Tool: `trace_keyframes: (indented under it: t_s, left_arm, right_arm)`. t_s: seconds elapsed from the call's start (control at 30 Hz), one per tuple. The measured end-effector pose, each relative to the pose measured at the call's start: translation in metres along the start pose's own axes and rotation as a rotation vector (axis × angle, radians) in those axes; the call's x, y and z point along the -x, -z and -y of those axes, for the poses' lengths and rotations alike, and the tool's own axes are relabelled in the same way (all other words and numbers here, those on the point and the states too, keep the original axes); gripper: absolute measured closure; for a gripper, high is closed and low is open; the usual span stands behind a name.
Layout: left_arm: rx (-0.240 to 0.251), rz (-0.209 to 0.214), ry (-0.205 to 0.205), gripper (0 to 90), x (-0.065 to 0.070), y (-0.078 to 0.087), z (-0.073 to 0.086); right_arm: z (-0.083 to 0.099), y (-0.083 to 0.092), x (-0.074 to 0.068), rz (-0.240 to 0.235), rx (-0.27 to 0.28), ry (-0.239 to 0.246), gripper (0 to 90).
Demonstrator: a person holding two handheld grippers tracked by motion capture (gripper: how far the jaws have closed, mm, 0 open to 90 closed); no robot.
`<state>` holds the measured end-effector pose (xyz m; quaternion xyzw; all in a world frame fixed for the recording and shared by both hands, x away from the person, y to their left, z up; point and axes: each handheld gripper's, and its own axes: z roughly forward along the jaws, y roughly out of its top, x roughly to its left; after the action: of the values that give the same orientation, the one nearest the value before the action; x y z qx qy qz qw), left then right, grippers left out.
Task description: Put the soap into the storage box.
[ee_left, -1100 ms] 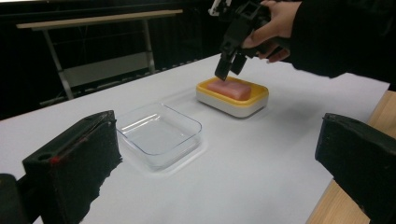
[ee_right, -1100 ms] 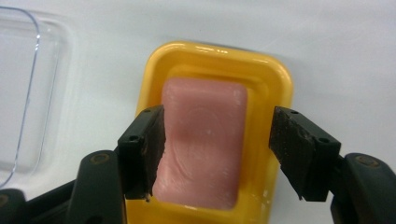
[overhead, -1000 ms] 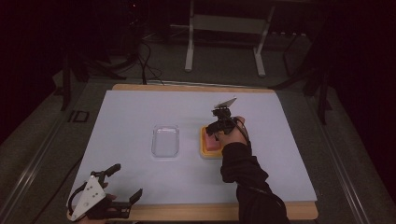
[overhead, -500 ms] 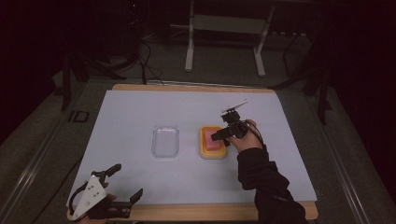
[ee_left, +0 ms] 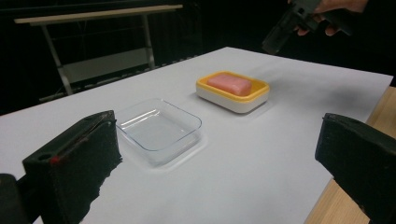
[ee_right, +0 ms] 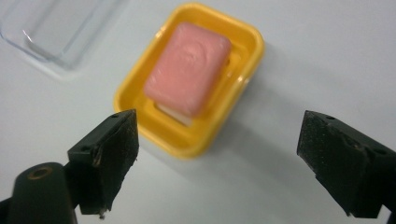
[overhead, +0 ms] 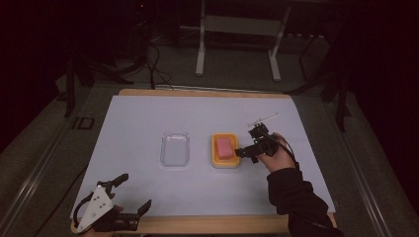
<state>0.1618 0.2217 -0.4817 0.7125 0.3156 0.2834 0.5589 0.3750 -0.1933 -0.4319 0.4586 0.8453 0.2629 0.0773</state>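
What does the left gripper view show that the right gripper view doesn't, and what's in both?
Left gripper view: the right gripper in a hand, raised beyond the soap dish, the whole clear lid, a metal stand behind the table, and the left gripper with jaws wide apart.

Right gripper view: the right gripper's own open jaws.

Both: the pink soap lying in the yellow soap dish, the clear lid, and the white table cover.

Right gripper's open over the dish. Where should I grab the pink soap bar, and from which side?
Take the pink soap bar across its two long sides, coming straight down from above. It lies flat in the yellow dish, whose rim likely blocks a sideways approach, while the top stands proud. The right gripper is open wide; turn it so its jaws straddle the narrow width.
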Motion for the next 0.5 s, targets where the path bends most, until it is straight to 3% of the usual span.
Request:
trace_keyframes:
  t_s: [0.5]
  left_arm:
    - [-0.009, -0.002, -0.006, 0.2, 0.0, -0.001, 0.0]
  right_arm:
    - [0.049, 0.016, 0.014, 0.034, 0.12, 0.046, 13.2]
